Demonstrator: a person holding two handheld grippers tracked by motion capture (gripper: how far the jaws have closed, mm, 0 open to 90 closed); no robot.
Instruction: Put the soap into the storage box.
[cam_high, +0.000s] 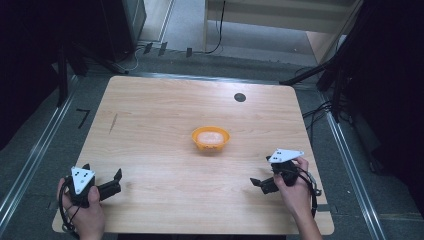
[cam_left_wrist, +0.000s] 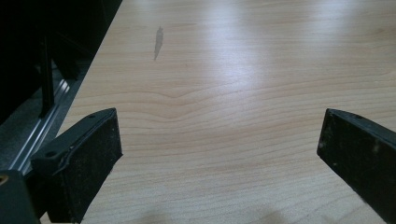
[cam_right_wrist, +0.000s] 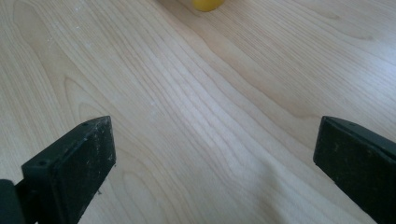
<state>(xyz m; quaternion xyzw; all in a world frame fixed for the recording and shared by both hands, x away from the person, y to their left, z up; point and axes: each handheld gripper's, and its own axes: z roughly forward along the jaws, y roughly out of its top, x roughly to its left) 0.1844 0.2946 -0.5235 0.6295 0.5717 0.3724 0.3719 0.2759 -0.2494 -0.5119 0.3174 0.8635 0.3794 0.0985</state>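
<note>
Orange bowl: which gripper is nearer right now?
Right. The right gripper sits near and to the right of the bowl; the left gripper lies farther off at the near left corner.

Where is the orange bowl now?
In the high view the orange bowl stands near the middle of the table, beyond both grippers, nearer the right gripper.

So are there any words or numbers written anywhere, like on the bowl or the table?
None: no word, number or brand can be read.
Orange bowl: plain, no print.
Wooden table: no writing, just a round black spot and a dark streak.
Grey plates on the left tool and right tool: just small dark dots, not letters.
</note>
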